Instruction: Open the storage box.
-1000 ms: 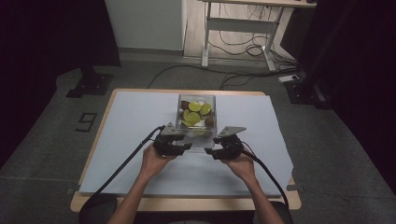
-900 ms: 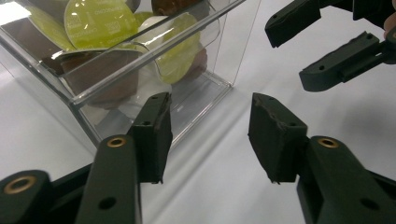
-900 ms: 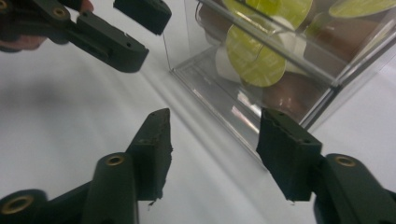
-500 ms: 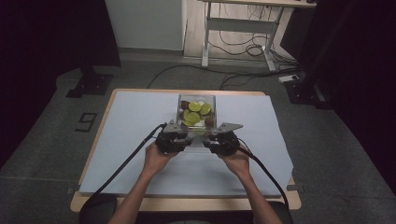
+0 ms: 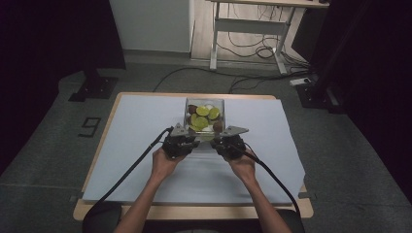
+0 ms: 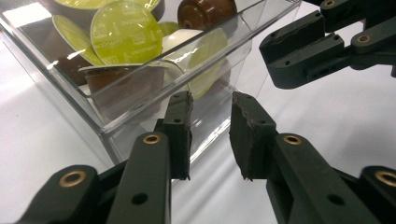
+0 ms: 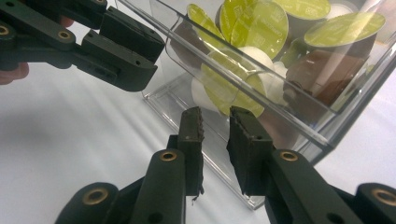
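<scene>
A clear plastic box (image 5: pixel 187 108) stands mid-table, holding several coffee capsules with green lids (image 5: pixel 202 111), plus brown and white ones. Both grippers sit side by side at its near wall. My left gripper (image 5: pixel 190 139) is open by a small gap, and its tips (image 6: pixel 211 105) stand just short of the clear wall (image 6: pixel 140 105) with nothing between them. My right gripper (image 5: pixel 218 141) is open by a narrower gap. Its tips (image 7: pixel 215 115) are close to the box's lower near wall (image 7: pixel 163 95) and are also empty. Each gripper view shows the other gripper off to one side.
A pale blue-white sheet (image 5: pixel 141 126) covers the wooden table (image 5: pixel 194 212). Black cables (image 5: pixel 131 170) trail from both grippers toward the near edge. Beyond the table stand a desk frame (image 5: pixel 248 29), floor cables and a dark stand base (image 5: pixel 92 87).
Both grippers have moved forward toward the box and closer together, the right one shifting left. The box and capsules have not moved.
</scene>
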`<action>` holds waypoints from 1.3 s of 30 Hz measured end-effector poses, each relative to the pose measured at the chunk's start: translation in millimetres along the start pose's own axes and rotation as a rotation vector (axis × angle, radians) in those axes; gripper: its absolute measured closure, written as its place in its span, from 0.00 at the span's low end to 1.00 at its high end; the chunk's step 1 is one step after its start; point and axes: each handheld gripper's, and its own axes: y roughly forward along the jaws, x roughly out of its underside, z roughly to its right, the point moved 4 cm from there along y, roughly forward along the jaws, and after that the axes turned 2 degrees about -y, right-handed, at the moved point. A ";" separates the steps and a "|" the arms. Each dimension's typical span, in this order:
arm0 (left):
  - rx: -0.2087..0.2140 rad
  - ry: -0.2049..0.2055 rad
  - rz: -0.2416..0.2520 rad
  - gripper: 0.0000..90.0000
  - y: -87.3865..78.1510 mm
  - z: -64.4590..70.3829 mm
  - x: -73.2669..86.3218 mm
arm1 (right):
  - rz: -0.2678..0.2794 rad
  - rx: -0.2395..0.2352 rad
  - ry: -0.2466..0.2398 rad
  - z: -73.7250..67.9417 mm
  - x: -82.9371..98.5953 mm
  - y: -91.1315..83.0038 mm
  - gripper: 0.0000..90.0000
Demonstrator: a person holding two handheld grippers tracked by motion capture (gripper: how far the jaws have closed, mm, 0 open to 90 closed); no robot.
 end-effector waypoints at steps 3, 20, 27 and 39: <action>0.003 -0.005 0.008 0.77 1.3 -1.0 -0.5 | -0.001 0.011 0.002 0.7 -1.3 2.5 0.83; 0.003 0.002 0.019 0.79 5.9 -1.2 -2.6 | 0.011 0.000 0.041 3.9 -4.3 10.3 0.86; -0.009 0.021 0.020 0.82 5.0 -1.5 -2.5 | 0.019 -0.021 0.032 5.0 -4.0 10.2 0.86; -0.005 0.050 0.013 0.85 0.9 3.4 1.0 | 0.027 -0.048 0.026 2.1 -3.9 8.2 0.86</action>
